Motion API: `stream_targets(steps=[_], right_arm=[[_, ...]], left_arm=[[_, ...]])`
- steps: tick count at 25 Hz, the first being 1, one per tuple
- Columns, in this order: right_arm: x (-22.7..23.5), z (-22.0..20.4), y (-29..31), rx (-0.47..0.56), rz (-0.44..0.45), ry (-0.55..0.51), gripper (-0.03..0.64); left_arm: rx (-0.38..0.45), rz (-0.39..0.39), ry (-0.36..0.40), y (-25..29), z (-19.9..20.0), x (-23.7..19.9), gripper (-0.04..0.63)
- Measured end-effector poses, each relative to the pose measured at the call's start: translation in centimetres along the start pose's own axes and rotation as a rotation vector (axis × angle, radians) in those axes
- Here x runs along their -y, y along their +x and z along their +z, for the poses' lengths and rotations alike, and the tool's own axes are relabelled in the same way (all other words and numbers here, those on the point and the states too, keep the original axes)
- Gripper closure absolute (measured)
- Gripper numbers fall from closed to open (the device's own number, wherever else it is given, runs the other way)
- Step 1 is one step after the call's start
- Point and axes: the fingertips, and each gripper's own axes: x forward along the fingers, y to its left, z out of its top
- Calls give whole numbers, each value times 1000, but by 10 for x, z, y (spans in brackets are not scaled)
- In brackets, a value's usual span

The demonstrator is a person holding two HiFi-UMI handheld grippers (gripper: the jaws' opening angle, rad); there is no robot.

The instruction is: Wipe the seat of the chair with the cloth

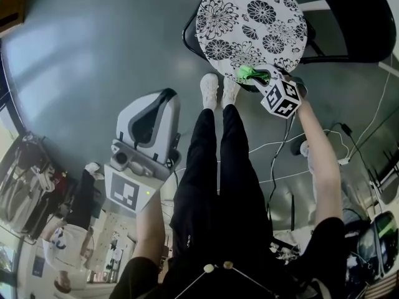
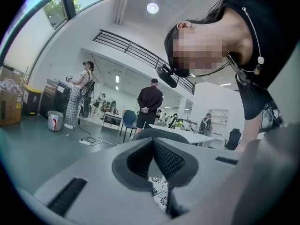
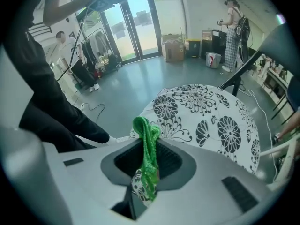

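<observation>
The chair's round seat (image 1: 252,23) has a white cushion with black flower prints; it fills the middle right of the right gripper view (image 3: 211,121). My right gripper (image 1: 257,78) hovers at the seat's near edge, shut on a green cloth (image 1: 249,73) that bunches up between the jaws (image 3: 146,158). My left gripper (image 1: 144,126) hangs low at my left side, away from the chair, its jaws closed together with nothing between them (image 2: 153,159).
The chair's black back (image 1: 355,23) rises at the right of the seat. My legs and white shoes (image 1: 215,89) stand right before it. Cables (image 1: 280,161) trail over the grey floor at the right. Other people (image 2: 149,102) and desks stand across the hall.
</observation>
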Motion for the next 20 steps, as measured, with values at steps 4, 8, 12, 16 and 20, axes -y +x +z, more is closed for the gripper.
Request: stream_targets(steps=[4, 8, 12, 16, 20], right_arm=[[47, 0, -17, 8, -89, 34, 534], [101, -12, -32, -13, -187, 80, 534], [146, -23, -45, -48, -264, 95, 534], [185, -36, -50, -107, -317, 100, 534], [211, -44, -51, -122, -313, 155, 534]], left_arm=[[-10, 12, 19, 2, -1, -5, 589], [-15, 28, 38, 7, -2, -15, 589], [-9, 35, 37, 13, -1, -19, 589], [-17, 33, 26, 15, -7, -18, 589], [-38, 23, 12, 16, -16, -13, 589]])
